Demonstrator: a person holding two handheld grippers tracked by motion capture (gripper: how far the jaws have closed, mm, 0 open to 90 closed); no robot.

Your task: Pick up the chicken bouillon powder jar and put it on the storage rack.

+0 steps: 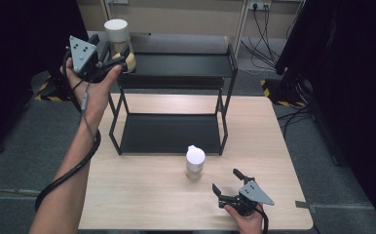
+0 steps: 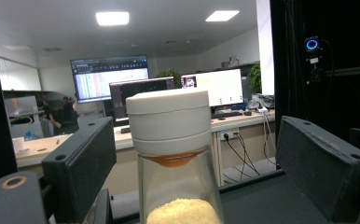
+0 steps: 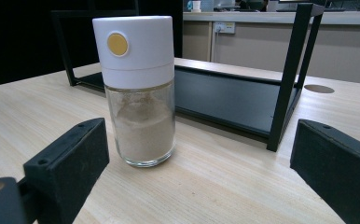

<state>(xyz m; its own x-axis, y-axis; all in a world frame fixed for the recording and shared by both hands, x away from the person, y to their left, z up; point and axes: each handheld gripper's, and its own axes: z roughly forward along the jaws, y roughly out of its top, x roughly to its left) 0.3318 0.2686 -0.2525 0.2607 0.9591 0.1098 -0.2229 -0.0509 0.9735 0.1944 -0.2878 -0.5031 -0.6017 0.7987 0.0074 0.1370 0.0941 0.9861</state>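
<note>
At the upper left of the high view, the left gripper [image 1: 109, 61] is raised to the top tier of a black metal two-tier rack [image 1: 176, 66], its jaws spread on either side of a spice jar [image 1: 118, 36] at that shelf's left end. The left gripper view shows the jar [image 2: 173, 140] between the pads with clear gaps both sides, so nothing is clamped. Whether the jar's base rests on the shelf is hidden.

Lower right in the high view, the right gripper [image 1: 227, 183] lies low over the pale wood-grain table [image 1: 142, 195], jaws wide apart, aimed at a second spice jar [image 1: 195, 162] standing upright just ahead of the rack's lower tray.

Both jars are smooth clear glass cylinders with matte white plastic caps; this one [image 3: 138, 88] holds beige powder and has a yellow dot on its cap. Glass is slippery, so I'd centre the flat pads on the glass body below the cap, close squarely, and keep the jar vertical.
</note>
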